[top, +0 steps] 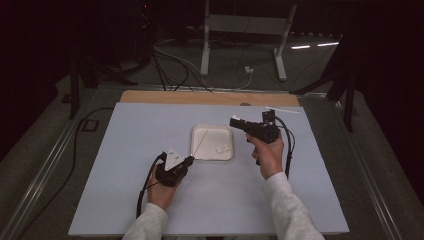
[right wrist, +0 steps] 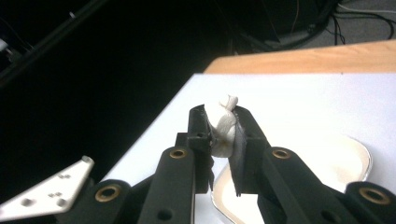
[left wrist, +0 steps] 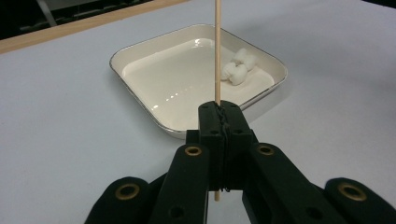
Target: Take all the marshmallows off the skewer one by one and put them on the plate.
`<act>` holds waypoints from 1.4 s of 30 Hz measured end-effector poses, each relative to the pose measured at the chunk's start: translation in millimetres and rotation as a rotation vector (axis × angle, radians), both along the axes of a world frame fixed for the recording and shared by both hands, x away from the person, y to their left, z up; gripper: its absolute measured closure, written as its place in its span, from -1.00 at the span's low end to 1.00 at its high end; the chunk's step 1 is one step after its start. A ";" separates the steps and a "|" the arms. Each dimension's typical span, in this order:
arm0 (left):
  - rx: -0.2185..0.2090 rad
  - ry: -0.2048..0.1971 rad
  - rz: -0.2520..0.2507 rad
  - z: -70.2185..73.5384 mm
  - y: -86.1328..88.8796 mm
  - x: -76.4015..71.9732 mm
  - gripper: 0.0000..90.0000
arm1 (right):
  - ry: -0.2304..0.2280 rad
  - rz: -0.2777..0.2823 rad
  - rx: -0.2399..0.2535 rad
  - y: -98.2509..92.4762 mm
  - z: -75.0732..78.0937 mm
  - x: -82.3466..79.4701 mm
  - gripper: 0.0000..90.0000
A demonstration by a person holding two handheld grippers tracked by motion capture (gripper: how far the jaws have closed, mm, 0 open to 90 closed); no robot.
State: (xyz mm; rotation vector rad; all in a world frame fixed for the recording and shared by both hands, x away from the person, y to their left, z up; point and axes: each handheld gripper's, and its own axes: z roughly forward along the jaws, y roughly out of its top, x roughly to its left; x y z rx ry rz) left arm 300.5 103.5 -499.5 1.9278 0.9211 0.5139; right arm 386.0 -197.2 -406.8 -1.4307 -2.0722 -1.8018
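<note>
My left gripper [top: 189, 160] [left wrist: 221, 111] is shut on a thin wooden skewer [left wrist: 217, 51] [top: 199, 142], which slants up over the white square tray [top: 198, 150] [left wrist: 140, 79]. Two white marshmallows [left wrist: 239, 66] [top: 223, 148] lie in the tray's right side. My right gripper [top: 234, 121] [right wrist: 221, 122] is raised above the tray's right edge, pointing left, shut on a white marshmallow [right wrist: 221, 126] [top: 234, 119]. The tray's rim [right wrist: 362, 154] lies below it in the right gripper view.
The pale blue table top [top: 130, 150] has a wooden strip [top: 200, 97] along its far edge. A thin white stick [top: 282, 109] lies near the far right corner. Behind the table are cables and a stand's legs [top: 205, 45] on the floor.
</note>
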 end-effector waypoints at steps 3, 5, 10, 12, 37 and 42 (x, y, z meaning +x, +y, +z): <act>-0.009 0.010 0.006 -0.5 1.2 1.4 1.00 | 0.014 0.004 -0.020 5.2 -8.3 1.9 0.78; -0.018 0.016 0.010 -0.3 3.5 2.5 1.00 | 0.019 0.002 -0.030 7.7 -11.9 3.5 0.77; -0.064 0.020 0.024 3.1 9.2 2.8 1.00 | 0.022 -0.004 -0.073 11.7 -17.1 5.4 0.76; -0.078 0.022 0.029 4.0 10.7 3.2 1.00 | 0.028 -0.006 -0.090 13.1 -19.8 6.1 0.76; -0.118 0.040 0.045 6.5 12.9 4.6 1.00 | 0.051 -0.001 -0.386 36.4 -64.1 12.2 0.71; -0.120 0.046 0.050 6.6 12.1 4.7 1.00 | 0.068 0.006 -0.425 39.3 -71.4 13.7 0.70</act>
